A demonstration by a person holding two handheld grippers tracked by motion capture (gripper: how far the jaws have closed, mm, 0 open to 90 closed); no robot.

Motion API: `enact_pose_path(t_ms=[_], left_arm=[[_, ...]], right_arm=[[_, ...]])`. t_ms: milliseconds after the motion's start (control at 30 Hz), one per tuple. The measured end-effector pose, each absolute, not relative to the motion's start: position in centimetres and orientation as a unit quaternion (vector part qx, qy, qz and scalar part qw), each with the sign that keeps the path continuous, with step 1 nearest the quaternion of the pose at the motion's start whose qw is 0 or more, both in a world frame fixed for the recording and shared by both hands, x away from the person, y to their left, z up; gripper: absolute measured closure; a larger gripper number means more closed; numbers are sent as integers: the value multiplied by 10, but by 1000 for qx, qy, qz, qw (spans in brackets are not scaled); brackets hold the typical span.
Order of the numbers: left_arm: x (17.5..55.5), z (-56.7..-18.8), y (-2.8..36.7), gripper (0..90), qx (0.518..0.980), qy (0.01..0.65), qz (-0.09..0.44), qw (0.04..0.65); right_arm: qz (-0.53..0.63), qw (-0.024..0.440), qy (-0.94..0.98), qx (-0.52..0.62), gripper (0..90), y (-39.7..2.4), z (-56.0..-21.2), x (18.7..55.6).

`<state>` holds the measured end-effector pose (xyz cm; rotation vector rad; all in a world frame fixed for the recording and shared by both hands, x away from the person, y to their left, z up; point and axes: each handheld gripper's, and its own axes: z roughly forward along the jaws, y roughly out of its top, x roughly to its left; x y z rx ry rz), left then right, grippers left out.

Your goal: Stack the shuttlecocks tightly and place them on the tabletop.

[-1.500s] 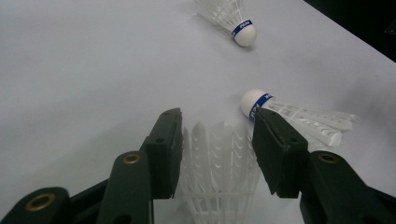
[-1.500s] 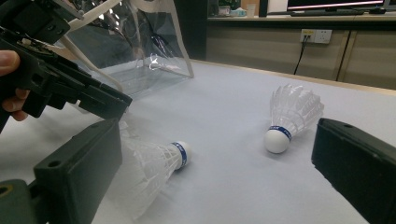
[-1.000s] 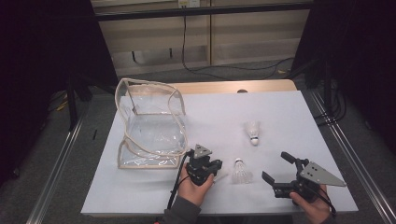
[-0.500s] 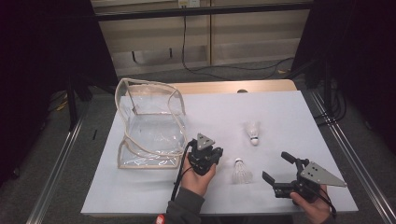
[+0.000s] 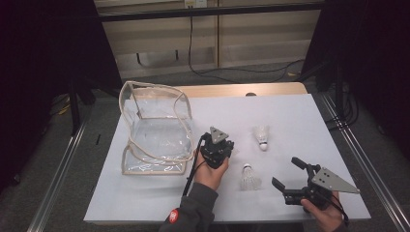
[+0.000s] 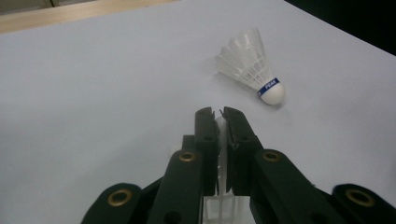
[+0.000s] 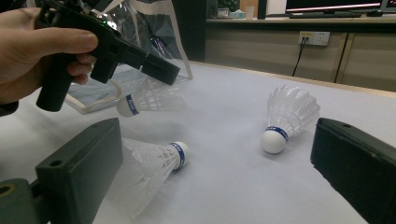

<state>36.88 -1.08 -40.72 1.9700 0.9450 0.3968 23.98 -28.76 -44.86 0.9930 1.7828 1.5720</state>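
- Left gripper is clamped on a shuttlecock by its white feathers and holds it up off the worktop, cork end toward the clear bag.
- That clear bag with the cream piping sits at about 9 o'clock from the left gripper, just beside it.
- Second shuttlecock lies on its side at roughly 2 o'clock from the left gripper, cork pointing to the near edge.
- Third shuttlecock lies between the two grippers, near the front.
- Right gripper is wide open with nothing in it, low over the worktop at the 5 o'clock corner.
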Motion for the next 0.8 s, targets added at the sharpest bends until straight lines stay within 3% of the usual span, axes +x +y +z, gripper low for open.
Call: enact_pose_path(t_ms=[800], left_arm=[[424,-429,-19,847,788,396,225,415]], right_arm=[[589,277,664,369,17,-288,-449,240]])
